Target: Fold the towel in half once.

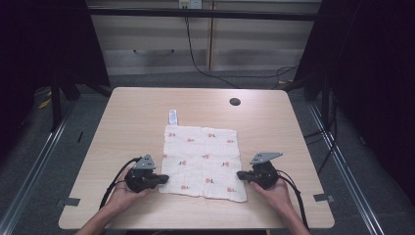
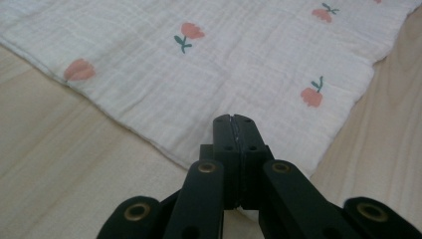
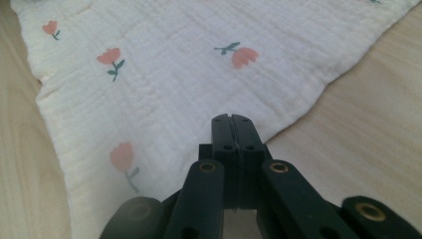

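Observation:
A white cloth [image 1: 203,159] printed with small pink tulips lies flat in the middle of the wooden table [image 1: 274,127], a white label at its far left corner. My left gripper [image 1: 165,178] rests at the cloth's near left corner, jaws pressed together with nothing between them. In the left gripper view the closed tips [image 2: 234,119] hover just over the cloth [image 2: 209,74] near its edge. My right gripper [image 1: 240,175] sits at the cloth's right edge, also shut and empty. Its tips [image 3: 233,119] point across the cloth [image 3: 189,74] in the right gripper view.
A round dark cable hole [image 1: 235,102] sits at the table's far right. Bare wood surrounds the cloth on all sides. Black frame posts and cables stand beyond the far edge, with a cabinet [image 1: 195,49] behind.

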